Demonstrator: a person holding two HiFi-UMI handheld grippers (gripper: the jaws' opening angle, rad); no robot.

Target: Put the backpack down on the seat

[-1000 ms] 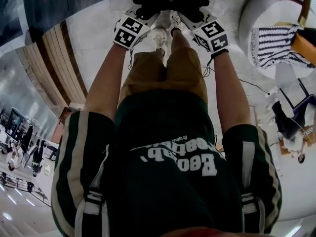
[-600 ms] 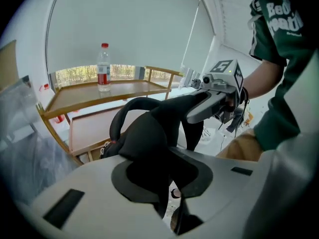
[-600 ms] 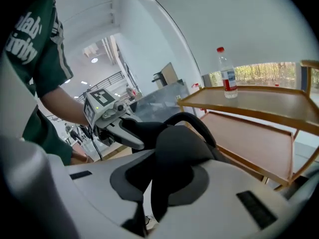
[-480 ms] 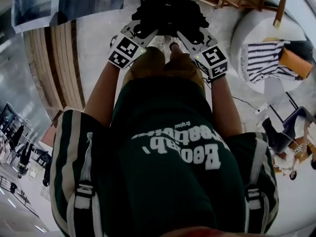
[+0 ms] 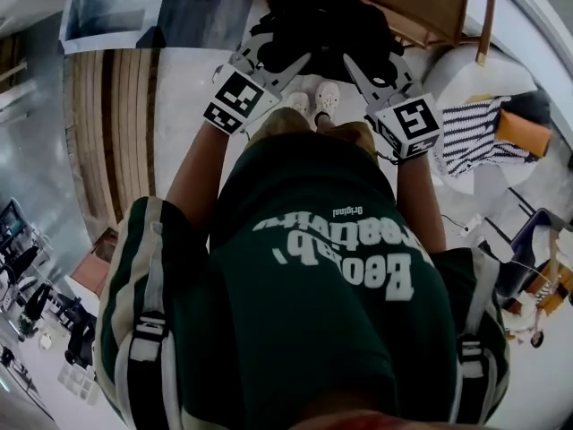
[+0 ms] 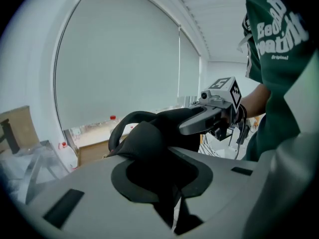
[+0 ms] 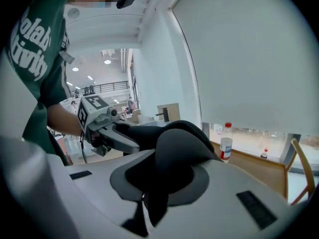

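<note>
The black backpack [image 5: 327, 21] hangs in front of the person, held up between both grippers just before a wooden seat [image 5: 407, 3]. My left gripper [image 5: 282, 45] is shut on a fold of the backpack's black fabric [image 6: 144, 141] at its left side. At the backpack's right side my right gripper [image 5: 352, 59] is shut on another fold [image 7: 179, 146]. Each gripper view shows the other gripper across the bag: the right gripper [image 6: 207, 117] and the left gripper [image 7: 117, 133]. The lower part of the backpack is hidden by the jaws.
The person's white shoes [image 5: 313, 101] stand on the pale floor below the bag. A white round seat with a striped cushion [image 5: 470, 133] is at the right. A wall of wooden slats [image 5: 112, 133] runs along the left. A bottle [image 7: 227, 142] stands on a window ledge, beside a wooden chair [image 7: 299, 176].
Both grippers have risen together with the backpack, from low near the floor to higher in front of the person. The wooden seat has come into view behind the bag.
</note>
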